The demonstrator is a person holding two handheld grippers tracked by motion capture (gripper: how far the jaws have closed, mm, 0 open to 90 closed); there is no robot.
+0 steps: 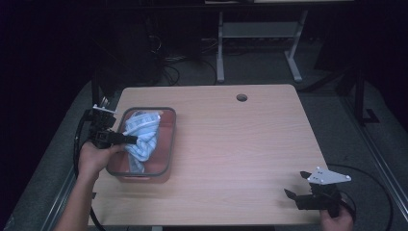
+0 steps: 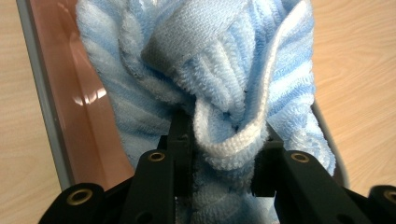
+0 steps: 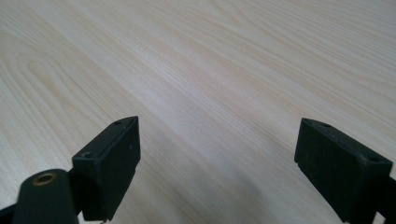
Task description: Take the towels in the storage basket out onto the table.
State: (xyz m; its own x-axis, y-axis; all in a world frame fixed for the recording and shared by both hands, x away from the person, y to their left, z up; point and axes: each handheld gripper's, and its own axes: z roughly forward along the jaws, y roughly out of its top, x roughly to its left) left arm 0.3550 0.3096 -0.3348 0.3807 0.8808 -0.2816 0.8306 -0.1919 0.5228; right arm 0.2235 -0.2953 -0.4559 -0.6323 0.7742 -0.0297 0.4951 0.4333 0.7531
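Note:
A light-blue and white striped towel [image 1: 141,134] hangs bunched over a pink tub with a grey rim [image 1: 164,155] at the table's left side. My left gripper [image 1: 129,140] is shut on a fold of the towel [image 2: 224,107], its jaws pinching the white-edged hem just above the tub [image 2: 60,126]. Part of the towel still trails down inside the tub. My right gripper [image 1: 297,185] rests near the table's front right corner. In its own view the right gripper [image 3: 217,163] stands open, with nothing but bare wood between its jaws.
The light wooden table [image 1: 240,139] has a round cable hole [image 1: 241,97] at the back. Beyond its far edge stand a white desk frame [image 1: 260,43] and loose cables on the dark floor. A black cable [image 1: 373,192] trails from the right gripper.

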